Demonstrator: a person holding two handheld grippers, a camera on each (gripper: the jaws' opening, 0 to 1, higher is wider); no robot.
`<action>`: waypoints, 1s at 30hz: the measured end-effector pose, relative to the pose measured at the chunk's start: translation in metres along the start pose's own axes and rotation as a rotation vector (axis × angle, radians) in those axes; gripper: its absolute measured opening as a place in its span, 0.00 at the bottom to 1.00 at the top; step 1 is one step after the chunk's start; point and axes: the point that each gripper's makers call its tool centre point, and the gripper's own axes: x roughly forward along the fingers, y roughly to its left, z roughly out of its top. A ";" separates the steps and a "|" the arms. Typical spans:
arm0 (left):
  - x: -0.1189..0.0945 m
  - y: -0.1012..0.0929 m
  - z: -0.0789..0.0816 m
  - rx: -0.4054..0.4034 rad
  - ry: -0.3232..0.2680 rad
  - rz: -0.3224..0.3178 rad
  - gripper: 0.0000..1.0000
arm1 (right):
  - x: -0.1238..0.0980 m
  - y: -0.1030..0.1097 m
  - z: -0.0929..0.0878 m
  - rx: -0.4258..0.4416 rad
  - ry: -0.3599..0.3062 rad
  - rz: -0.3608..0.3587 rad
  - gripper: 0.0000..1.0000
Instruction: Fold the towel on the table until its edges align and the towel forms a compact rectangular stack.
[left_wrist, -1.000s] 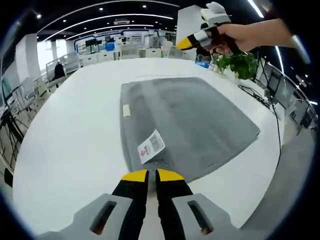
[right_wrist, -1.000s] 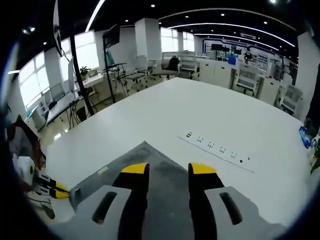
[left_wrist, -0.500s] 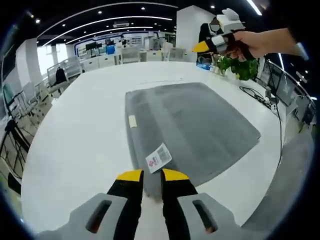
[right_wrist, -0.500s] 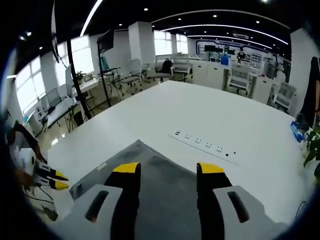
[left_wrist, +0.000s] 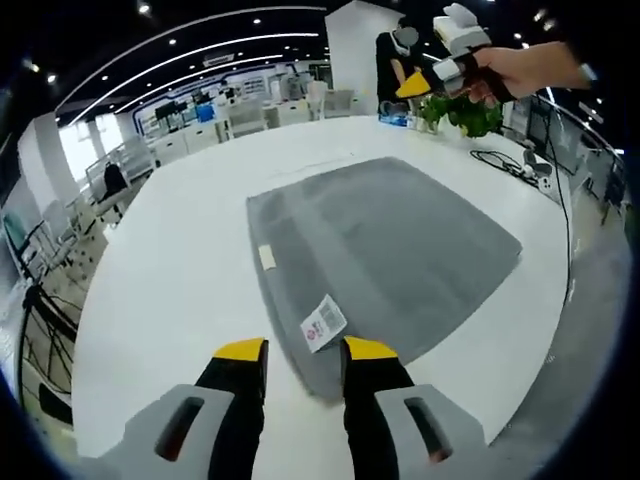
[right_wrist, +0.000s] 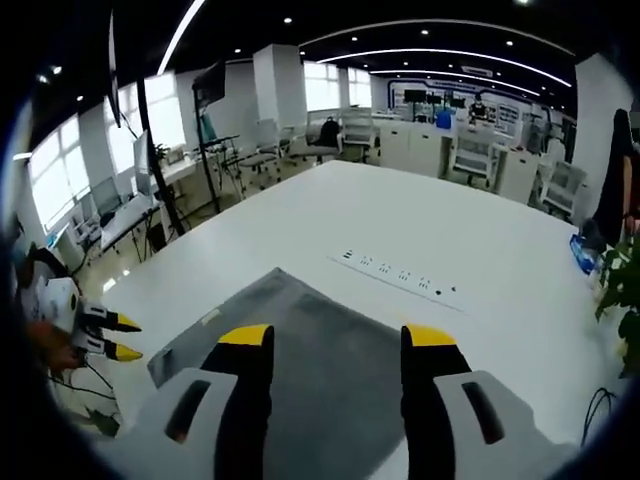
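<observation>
On bench (left_wrist: 160, 270) | grey towel (left_wrist: 390, 250) lay flat | left gripper (left_wrist: 303, 352) fingers parted, empty | right gripper (right_wrist: 336, 335) fingers spread wide, empty

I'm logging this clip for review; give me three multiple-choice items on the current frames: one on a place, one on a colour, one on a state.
1. Where does the white barcode label sit on the grey towel?
A. near the corner closest to the left gripper
B. at the towel's middle
C. at the corner by the potted plant

2. What colour are the gripper fingertips?
A. red
B. yellow
C. blue

3. How does the towel lie on the white table?
A. rolled into a tube
B. bunched in a heap
C. spread flat

Answers:
1 A, the label lies just ahead of the left gripper's jaws in the left gripper view.
2 B, yellow tips cap the black jaws in both views.
3 C, the towel lies flat, and the right gripper hangs open over it.
</observation>
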 end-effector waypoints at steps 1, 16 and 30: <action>-0.001 -0.002 0.000 -0.003 0.006 -0.002 0.36 | -0.002 -0.001 -0.001 0.004 -0.002 0.000 0.51; -0.002 -0.021 -0.019 0.064 0.065 -0.025 0.50 | -0.043 -0.010 -0.052 0.046 0.030 -0.026 0.50; -0.010 -0.039 -0.019 0.088 0.073 -0.053 0.47 | -0.058 -0.013 -0.108 0.106 0.082 -0.031 0.46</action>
